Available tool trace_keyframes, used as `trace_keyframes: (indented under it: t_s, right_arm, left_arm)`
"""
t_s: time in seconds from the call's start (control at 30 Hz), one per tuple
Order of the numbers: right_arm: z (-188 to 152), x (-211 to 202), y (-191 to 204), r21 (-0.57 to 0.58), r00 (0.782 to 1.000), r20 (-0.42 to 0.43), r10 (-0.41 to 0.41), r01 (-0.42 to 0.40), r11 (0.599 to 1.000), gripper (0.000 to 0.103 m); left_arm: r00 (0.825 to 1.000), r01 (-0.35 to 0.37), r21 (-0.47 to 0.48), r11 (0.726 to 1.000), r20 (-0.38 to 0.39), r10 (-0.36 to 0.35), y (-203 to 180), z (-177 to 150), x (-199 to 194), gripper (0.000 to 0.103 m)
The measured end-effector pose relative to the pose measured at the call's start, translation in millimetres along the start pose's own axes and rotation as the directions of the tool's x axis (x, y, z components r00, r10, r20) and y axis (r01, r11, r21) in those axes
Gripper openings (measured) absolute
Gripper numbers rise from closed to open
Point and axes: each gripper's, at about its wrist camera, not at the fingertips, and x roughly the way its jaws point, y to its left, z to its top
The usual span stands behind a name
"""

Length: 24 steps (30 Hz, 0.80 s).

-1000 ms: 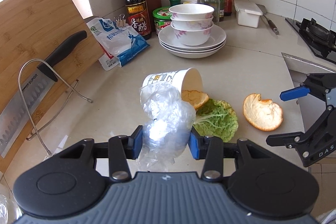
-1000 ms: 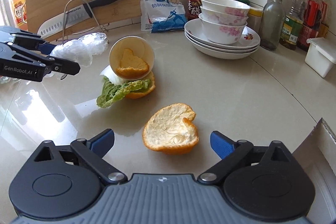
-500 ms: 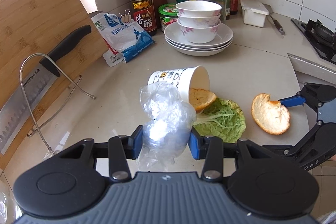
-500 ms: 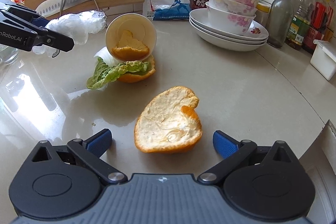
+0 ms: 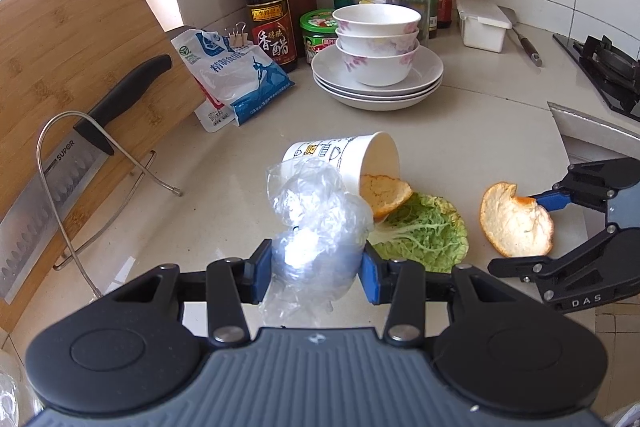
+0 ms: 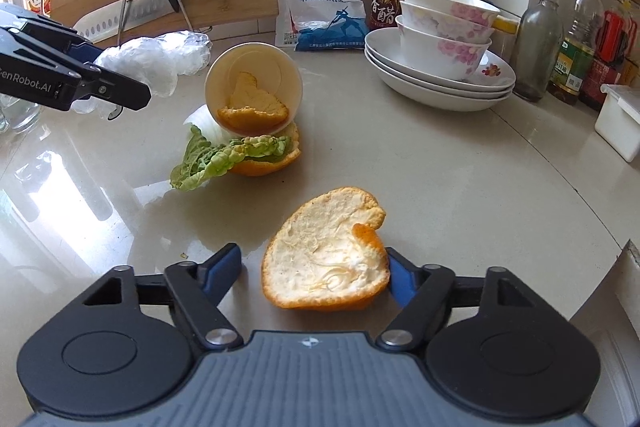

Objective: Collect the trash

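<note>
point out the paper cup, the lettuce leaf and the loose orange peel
paper cup (image 6: 276, 67): right wrist view, on its inner wall.
lettuce leaf (image 5: 430, 233): left wrist view, on its green middle.
loose orange peel (image 6: 326, 259): right wrist view, on its white inner side.

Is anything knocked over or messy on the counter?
Yes. The paper cup lies tipped on its side with orange peel spilling from its mouth onto a lettuce leaf. Another peel sits loose on the counter.
</note>
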Motion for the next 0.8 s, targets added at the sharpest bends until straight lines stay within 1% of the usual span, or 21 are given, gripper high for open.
trace_keyframes:
  t_s: [0.03,0.17,0.27,0.47,0.8]
  right_arm:
    - [0.5,-1.0,-1.0,0.003,1.000,-0.002,-0.007,0.007,1.000,0.067]
    - [2.1,-6.8,-3.2,0.015,1.000,-0.008,0.006,-0.006,1.000,0.059]
    - [3.0,-16.1,-2.1,0.019,1.000,0.003,0.026,-0.026,0.999,0.058]
    - [0.9,-33.9,1.6,0.009,0.999,0.015,0.030,-0.031,0.999,0.056]
    - [-10.3,-62.2,-3.3,0.018,0.999,0.030,-0.016,0.016,1.000,0.055]
  left_arm:
    - [1.000,0.001,0.002,1.000,-0.001,-0.001,-0.3,0.3,-0.4,0.043]
    - [1.000,0.013,0.013,1.000,-0.008,-0.013,-2.3,-0.2,-3.0,0.043]
    - [1.000,0.022,0.024,0.999,-0.010,-0.021,-5.2,-0.5,-7.1,0.043]
    - [0.999,0.044,0.052,0.998,-0.007,-0.044,-17.0,0.7,-17.6,0.043]
    - [0.991,0.130,0.119,0.984,-0.004,-0.131,-52.5,4.3,-26.6,0.043]
